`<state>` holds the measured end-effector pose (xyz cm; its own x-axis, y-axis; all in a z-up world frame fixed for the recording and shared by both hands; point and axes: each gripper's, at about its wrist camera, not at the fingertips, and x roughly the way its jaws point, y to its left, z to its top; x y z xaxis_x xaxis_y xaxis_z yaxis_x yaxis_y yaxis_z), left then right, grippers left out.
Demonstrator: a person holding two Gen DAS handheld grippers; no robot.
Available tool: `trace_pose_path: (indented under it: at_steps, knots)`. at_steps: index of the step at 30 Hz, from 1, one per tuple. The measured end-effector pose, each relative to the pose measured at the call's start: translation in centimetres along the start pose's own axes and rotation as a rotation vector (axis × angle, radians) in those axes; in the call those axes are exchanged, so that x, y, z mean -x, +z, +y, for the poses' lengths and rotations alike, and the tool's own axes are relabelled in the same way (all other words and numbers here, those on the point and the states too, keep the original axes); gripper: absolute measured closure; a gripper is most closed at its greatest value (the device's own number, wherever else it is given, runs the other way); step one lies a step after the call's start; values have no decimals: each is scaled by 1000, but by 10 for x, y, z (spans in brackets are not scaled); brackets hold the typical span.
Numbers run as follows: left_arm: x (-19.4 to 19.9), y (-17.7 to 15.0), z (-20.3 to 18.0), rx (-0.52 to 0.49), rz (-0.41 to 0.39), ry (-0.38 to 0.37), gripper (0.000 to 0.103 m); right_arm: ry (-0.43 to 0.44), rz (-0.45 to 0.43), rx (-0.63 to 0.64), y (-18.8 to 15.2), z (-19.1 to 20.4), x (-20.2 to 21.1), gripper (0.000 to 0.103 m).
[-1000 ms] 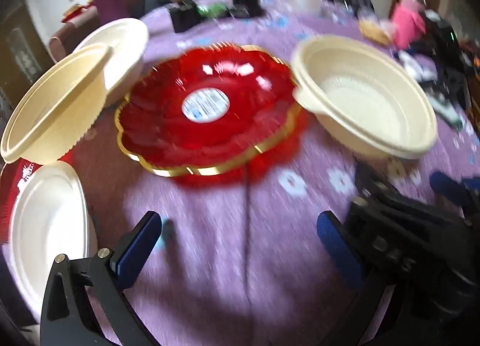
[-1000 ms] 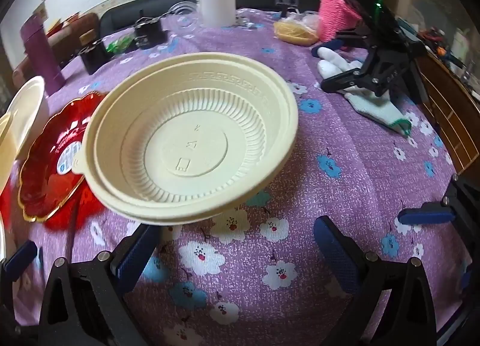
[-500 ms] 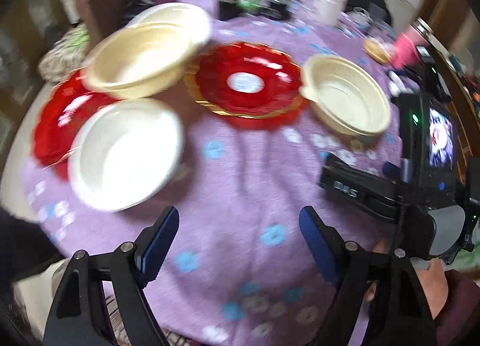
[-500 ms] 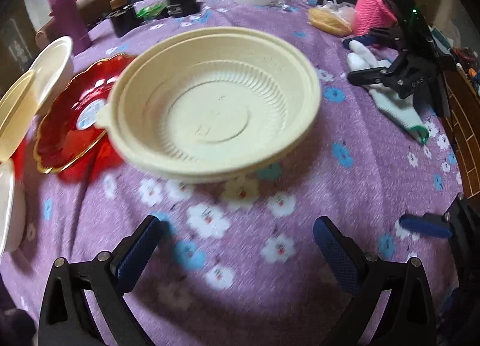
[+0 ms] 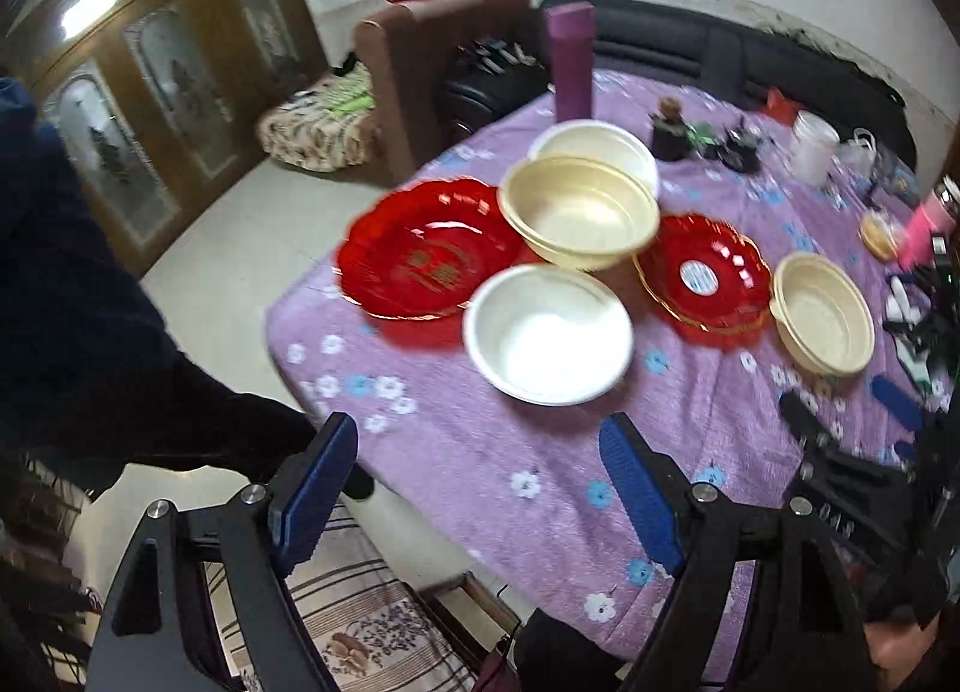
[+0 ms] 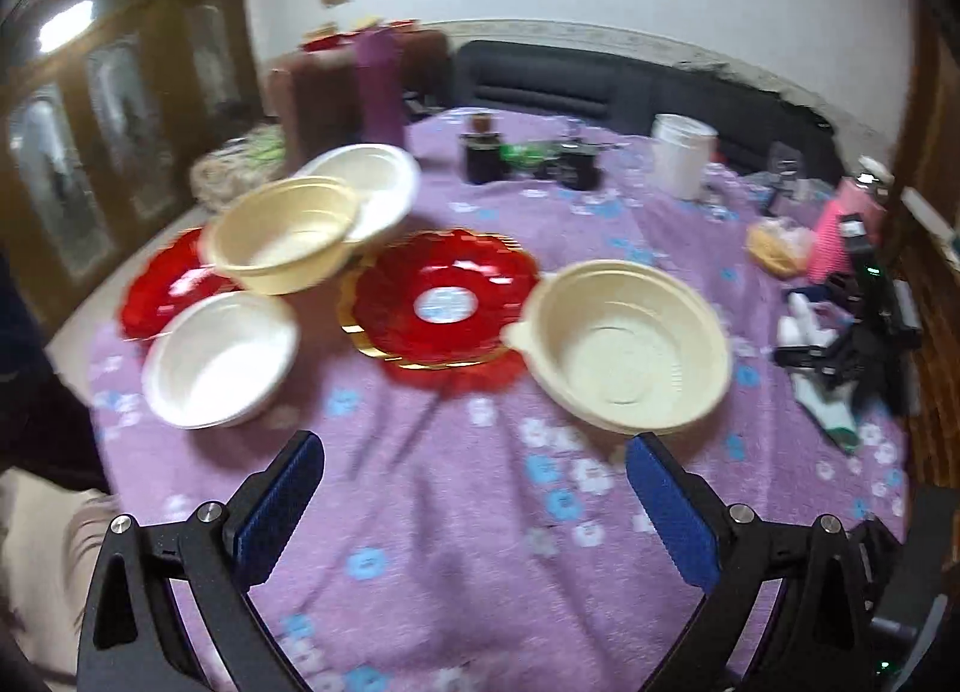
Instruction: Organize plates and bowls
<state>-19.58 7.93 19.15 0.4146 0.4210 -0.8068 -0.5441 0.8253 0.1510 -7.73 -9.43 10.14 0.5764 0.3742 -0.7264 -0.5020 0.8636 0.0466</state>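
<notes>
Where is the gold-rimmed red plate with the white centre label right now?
The gold-rimmed red plate sits mid-table in the right wrist view, flat on the purple floral tablecloth, between the tilted cream bowl on its left and the cream bowl with a tab on its right.

Near half of table point(image 6: 456, 548) bare, free passage; bowls point(image 6: 624, 344) and red plates point(image 6: 444, 296) crowd the middle.

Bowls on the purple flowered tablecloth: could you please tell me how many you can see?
4: a white plastic bowl nearest the left edge, a cream plastic bowl tilted behind it, another white bowl farther back, and a cream bowl right of the gold-rimmed red plate. Stacked ones may hide.
</notes>
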Motion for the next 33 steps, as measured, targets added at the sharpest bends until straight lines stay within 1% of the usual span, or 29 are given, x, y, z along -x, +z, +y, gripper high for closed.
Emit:
trace_pose_path:
  at_steps: [2, 4, 7, 9, 11, 14, 17, 23, 24, 26, 28, 30, 32, 33]
  knots:
    - [8, 2, 10, 22, -10, 7, 20, 64, 27, 5, 1, 6, 1, 1]
    - [12, 5, 18, 28, -21, 19, 20, 121, 56, 7, 2, 12, 0, 4]
    - [12, 9, 31, 33, -36, 12, 20, 201, 126, -13, 8, 18, -8, 14]
    - [4, 13, 38, 36, -35, 5, 20, 236, 163, -30, 14, 22, -16, 17]
    - [-14, 18, 45, 39, -22, -9, 20, 258, 189, -35, 23, 28, -26, 17]
    - [-51, 28, 56, 60, 40, -23, 20, 256, 222, -37, 37, 40, -38, 17]
    - [-82, 37, 68, 95, 78, -49, 20, 278, 284, -42, 48, 56, -58, 17]
    - [-123, 52, 80, 91, 140, -107, 21, 273, 364, -72, 58, 79, -96, 17]
    - [-129, 53, 81, 89, 151, -125, 24, 268, 373, -70, 59, 84, -102, 19]
    - [-141, 54, 81, 88, 176, -157, 45, 259, 393, -64, 60, 90, -111, 22]
    - [-152, 54, 81, 96, 212, -188, 54, 234, 412, -59, 60, 95, -120, 23]
    - [-161, 54, 83, 106, 238, -212, 54, 209, 424, -53, 59, 100, -129, 24]
    - [-165, 55, 82, 98, 252, -207, 54, 204, 434, -61, 59, 102, -138, 26]
    - [-165, 54, 83, 97, 255, -203, 54, 205, 441, -67, 59, 104, -143, 29]
